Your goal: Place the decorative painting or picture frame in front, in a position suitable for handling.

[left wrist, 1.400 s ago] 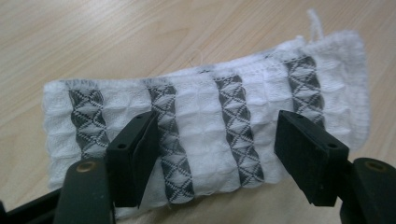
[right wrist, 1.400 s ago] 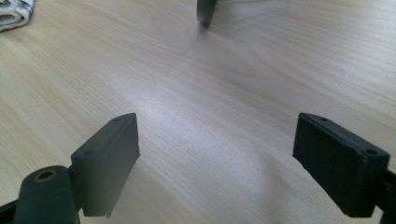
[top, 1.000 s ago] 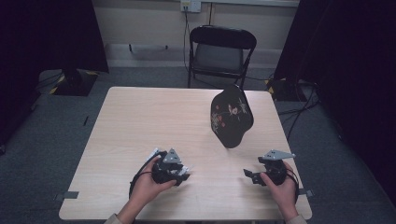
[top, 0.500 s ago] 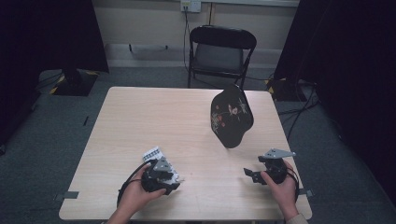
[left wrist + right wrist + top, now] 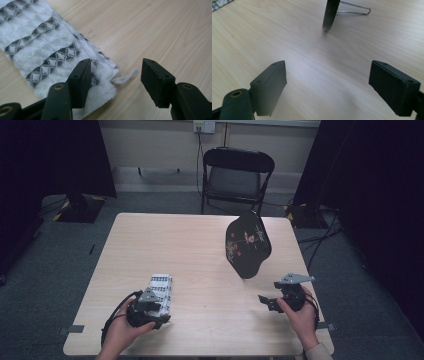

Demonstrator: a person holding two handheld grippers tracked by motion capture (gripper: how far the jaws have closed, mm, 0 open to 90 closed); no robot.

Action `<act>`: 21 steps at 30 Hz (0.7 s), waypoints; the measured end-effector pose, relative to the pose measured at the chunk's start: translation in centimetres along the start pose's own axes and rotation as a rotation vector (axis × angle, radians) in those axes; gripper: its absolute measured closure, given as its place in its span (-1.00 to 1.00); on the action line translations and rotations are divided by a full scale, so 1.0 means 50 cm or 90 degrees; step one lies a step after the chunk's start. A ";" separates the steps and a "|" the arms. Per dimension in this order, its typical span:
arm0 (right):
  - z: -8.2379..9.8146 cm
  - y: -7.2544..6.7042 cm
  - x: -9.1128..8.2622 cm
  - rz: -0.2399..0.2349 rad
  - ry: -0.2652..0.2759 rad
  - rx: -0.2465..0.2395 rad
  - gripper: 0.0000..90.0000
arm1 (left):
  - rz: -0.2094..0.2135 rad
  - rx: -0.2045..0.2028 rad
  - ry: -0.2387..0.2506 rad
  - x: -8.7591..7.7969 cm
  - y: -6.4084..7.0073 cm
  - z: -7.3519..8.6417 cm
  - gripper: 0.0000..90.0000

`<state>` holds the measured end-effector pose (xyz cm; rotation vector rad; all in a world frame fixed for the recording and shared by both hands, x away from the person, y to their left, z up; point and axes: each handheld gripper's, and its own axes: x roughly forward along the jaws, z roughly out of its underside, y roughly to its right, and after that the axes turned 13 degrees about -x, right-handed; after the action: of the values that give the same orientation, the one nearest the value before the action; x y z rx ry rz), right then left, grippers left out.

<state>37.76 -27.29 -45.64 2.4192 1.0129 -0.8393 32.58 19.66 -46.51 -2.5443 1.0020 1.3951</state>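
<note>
1. High view: one folded cloth [image 5: 161, 291] is lying on the table [image 5: 165, 245] front-left, touching the left gripper [image 5: 156, 306]; one black plate [image 5: 247, 245] is standing upright; the right gripper [image 5: 265, 301] is hovering apart.
2. Left gripper view: jaws have just been opening, one pad over the cloth's striped corner, nothing pinched.
3. Right gripper view: jaws are gaping wide over bare wood, revealing the plate's wire stand [image 5: 354, 10].
</note>
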 end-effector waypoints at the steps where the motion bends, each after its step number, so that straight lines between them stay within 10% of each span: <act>1: -0.007 0.002 -0.002 0.001 0.000 -0.001 -0.68 | -0.005 -0.001 0.002 -0.004 -0.006 0.001 -0.09; 13: -0.080 0.014 -0.029 -0.005 0.035 -0.009 -0.69 | -0.052 -0.066 0.032 -0.029 -0.071 0.016 -0.22; 21: -0.127 0.033 -0.036 -0.005 0.028 -0.002 -0.68 | -0.043 -0.071 0.059 -0.037 -0.068 -0.001 -0.30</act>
<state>40.36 -25.81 -39.51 2.4419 1.0391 -0.7900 33.86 23.26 -45.88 -2.7183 0.8648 1.3652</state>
